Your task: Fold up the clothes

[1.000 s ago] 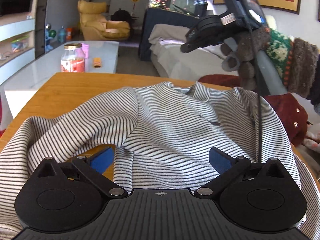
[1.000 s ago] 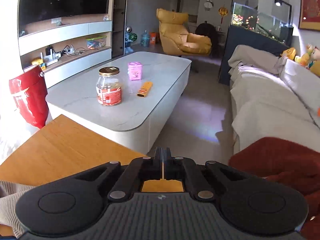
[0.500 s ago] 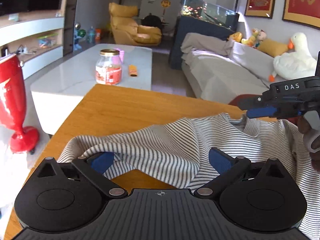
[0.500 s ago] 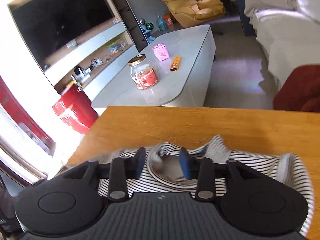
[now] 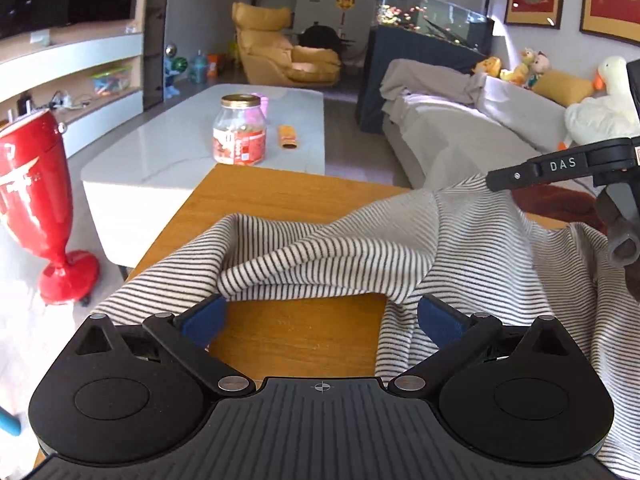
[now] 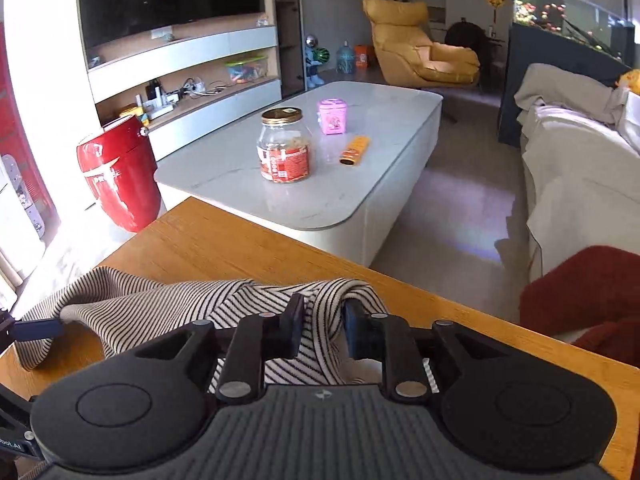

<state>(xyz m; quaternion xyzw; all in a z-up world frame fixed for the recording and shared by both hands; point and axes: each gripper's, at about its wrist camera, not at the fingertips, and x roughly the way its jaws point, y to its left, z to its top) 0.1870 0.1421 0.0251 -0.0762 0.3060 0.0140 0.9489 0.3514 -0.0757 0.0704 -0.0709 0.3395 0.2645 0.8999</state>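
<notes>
Shirt: striped shirt (image 5: 400,248) bunched on wooden table (image 5: 288,196), no longer spread flat as a second ago
Right: my right gripper (image 6: 322,330) closing on shirt's far edge, fabric between pads
Left: my left gripper (image 5: 320,316) wide, empty, over bare wood
Room: table clear beyond shirt, far edge near

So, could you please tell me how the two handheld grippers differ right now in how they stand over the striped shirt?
The left gripper has its blue pads spread wide, with bare wooden table between them and the grey-and-white striped shirt just beyond. The right gripper stands much narrower, its jaws closing with a bunched fold of that shirt between them. Both point downward at the same shirt on the table.
</notes>
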